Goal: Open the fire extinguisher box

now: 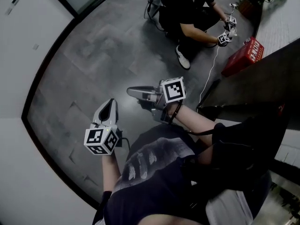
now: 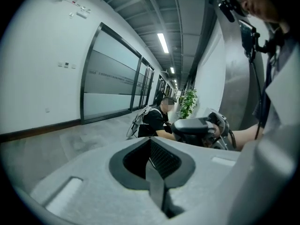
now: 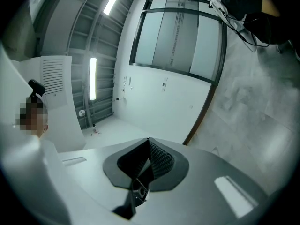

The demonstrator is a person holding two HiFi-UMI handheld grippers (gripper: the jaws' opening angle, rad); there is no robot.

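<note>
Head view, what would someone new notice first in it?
The left gripper and right gripper, each carrying a black-and-white marker cube, are held mid-frame over the grey floor, both shut and empty. At upper right a red box sits on the floor, and just left of it, at the top, a second person crouches.

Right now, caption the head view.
Left gripper and right gripper, both shut and empty, over grey floor; red fire extinguisher box sits ahead beside a crouching person.
</note>
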